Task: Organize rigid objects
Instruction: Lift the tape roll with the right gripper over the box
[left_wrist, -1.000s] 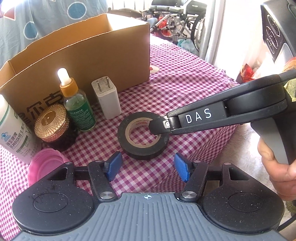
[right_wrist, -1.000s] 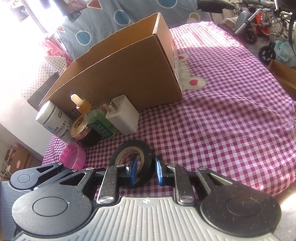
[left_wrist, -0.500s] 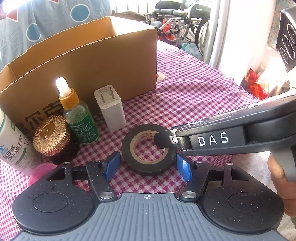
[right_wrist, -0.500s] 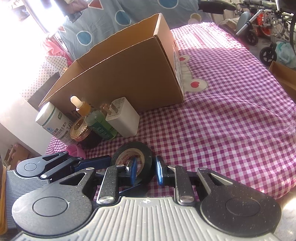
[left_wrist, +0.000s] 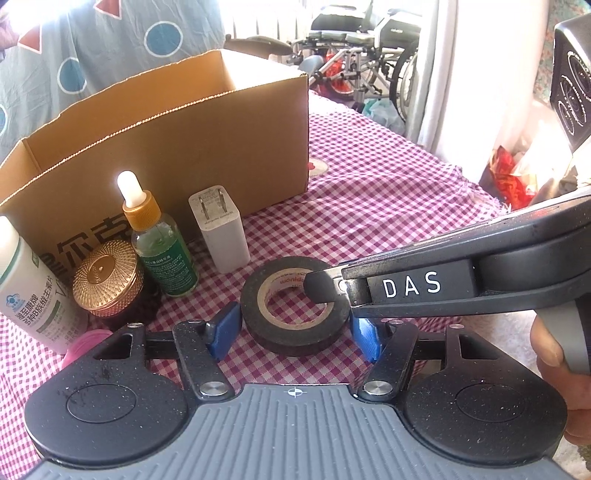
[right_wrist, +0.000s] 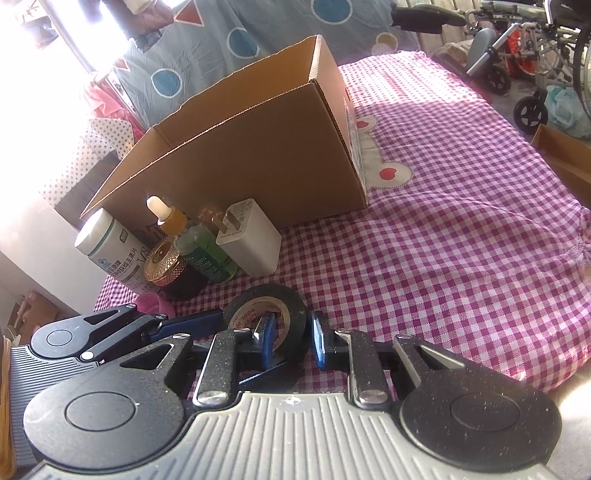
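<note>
at the bottom centre of the right wrist view, the right gripper (right_wrist: 291, 338) is pinching the wall of the black tape roll (right_wrist: 267, 314), one blue pad inside the core and one outside. in the left wrist view the left gripper (left_wrist: 293, 330) stands spread, its blue pads just beside the roll's outer flanks on either side; whether they touch it cannot be told. the roll lies flat on the checked cloth (right_wrist: 443, 240), low in the frame.

further up and left stands a tight cluster: a pink lid (left_wrist: 86, 345) at the lower left edge, a gold-capped jar (left_wrist: 107, 284), a white pill bottle (left_wrist: 29, 291), a green dropper bottle (left_wrist: 162, 254) and a white charger (left_wrist: 219, 229). behind them, across the upper left, is the open cardboard box (left_wrist: 184, 147), the likely destination.

the risks, as a judgement: both grippers crowd one roll, so a squeeze by the left one could strike the right finger instead of the tape. the wall pinch is thin, so the roll may swing or slip when lifted. a leftward carry could topple the tall dropper bottle.
</note>
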